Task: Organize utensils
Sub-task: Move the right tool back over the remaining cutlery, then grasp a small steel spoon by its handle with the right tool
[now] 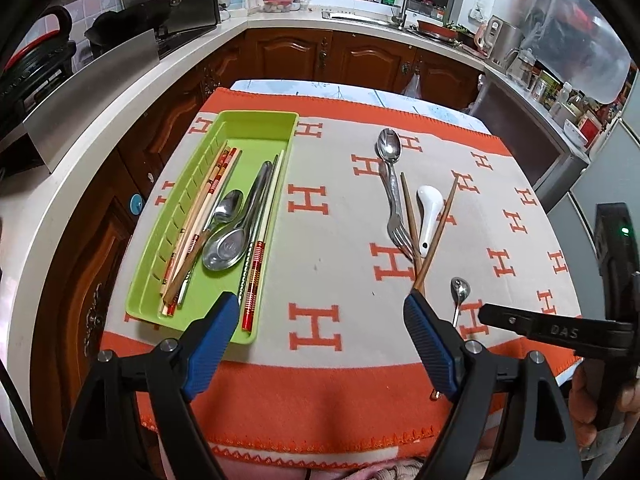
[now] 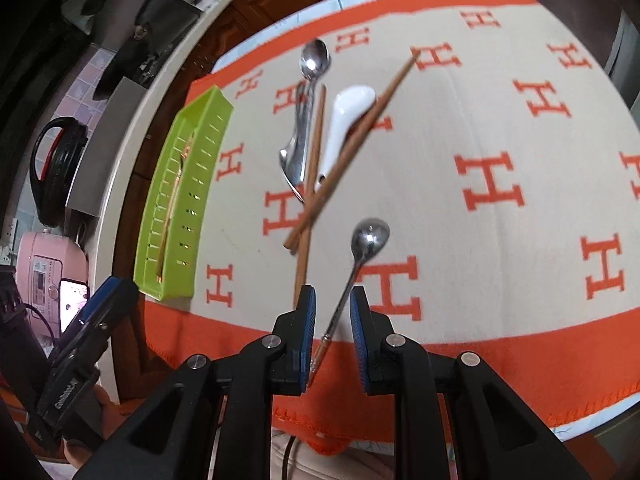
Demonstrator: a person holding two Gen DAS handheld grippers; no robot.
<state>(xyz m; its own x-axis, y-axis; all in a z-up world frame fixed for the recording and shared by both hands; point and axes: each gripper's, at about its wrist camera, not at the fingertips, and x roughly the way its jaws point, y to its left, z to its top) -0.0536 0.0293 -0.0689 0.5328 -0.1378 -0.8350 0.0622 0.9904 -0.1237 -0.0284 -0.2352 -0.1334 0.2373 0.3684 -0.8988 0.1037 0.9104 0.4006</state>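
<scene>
tray: green tray (image 1: 256,128) sitting left on desk, holding chopsticks (image 1: 208,216), two steel spoons (image 1: 228,240) | left tool (image 1: 316,312) hanging released, empty | mid-desk: spoon, fork, white spoon (image 1: 429,212), brown chopsticks lying loose | right tool (image 2: 332,312) jaws slightly apart, small spoon (image 2: 370,236) handle between them, touching left pad

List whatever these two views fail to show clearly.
- Green tray contents: right wrist view, near wall hides almost all.
- Small spoon handle end: both views, gripper fingers cover it; contact unclear.
- Fork tines: left wrist view, brown chopsticks cross them.
</scene>
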